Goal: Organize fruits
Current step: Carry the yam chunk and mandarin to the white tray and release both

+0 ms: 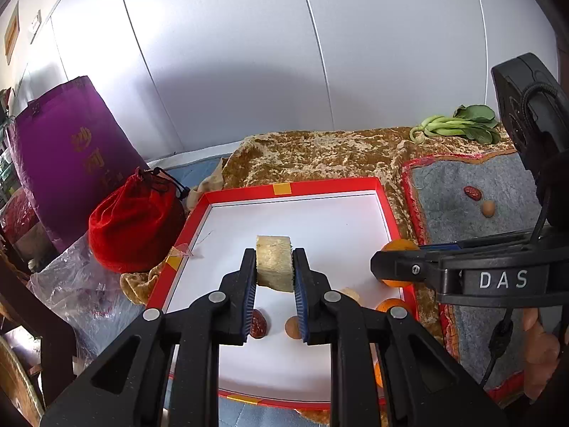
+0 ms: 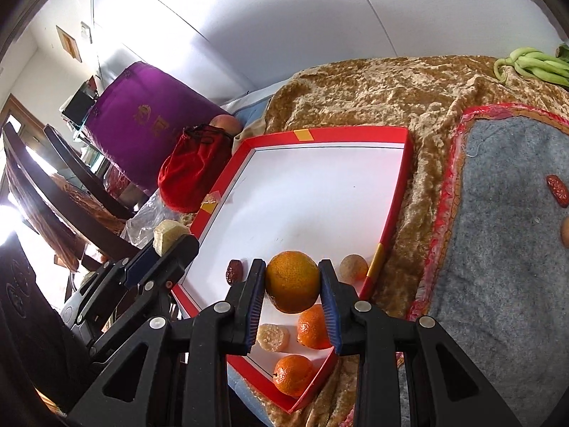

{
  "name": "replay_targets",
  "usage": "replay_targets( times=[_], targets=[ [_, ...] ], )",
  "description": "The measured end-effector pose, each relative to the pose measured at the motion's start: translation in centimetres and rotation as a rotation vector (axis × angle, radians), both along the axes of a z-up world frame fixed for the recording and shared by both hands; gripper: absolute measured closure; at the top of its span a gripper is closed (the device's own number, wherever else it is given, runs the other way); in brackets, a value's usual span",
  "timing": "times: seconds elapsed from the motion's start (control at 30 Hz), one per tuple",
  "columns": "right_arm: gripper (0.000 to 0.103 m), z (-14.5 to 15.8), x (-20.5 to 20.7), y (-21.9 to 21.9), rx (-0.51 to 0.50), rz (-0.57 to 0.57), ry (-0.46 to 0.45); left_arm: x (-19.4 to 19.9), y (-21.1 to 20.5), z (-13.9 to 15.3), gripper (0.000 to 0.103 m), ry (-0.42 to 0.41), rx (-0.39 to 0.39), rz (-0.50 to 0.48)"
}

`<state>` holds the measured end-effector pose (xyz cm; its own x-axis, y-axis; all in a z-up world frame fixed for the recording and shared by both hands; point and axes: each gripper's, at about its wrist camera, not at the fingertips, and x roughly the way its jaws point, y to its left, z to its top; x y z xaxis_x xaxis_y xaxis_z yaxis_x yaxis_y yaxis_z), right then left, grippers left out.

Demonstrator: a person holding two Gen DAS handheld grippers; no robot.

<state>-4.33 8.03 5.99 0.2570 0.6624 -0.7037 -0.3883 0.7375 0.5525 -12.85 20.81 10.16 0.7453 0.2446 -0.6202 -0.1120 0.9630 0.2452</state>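
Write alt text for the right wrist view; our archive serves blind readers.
The right claw grips an orange above a red-rimmed white tray holding two more oranges, on a gold cloth. The left claw holds a pale chunk.

- The left gripper tilts downward, its blue pads clamped on a pale yellowish chunk.
- The right gripper also tilts downward, jaws closed on an orange.
- A hand grasps the right gripper's handle.
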Motion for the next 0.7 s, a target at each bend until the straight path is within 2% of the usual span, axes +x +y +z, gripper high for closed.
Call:
replay_targets(
  times=[0.37,0.7],
  targets=[
    [0.072,-0.5,-0.3,0.9,-0.019,0.030,0.003,-0.1,-0.1,-0.4,0.085,0.010,0.006,0.003],
    [0.072,-1.2,-0.4,1.7,-0.040,0.053,0.013,0.7,0.6,-1.9,0.085,0.086,-0.018,0.031]
  ],
)
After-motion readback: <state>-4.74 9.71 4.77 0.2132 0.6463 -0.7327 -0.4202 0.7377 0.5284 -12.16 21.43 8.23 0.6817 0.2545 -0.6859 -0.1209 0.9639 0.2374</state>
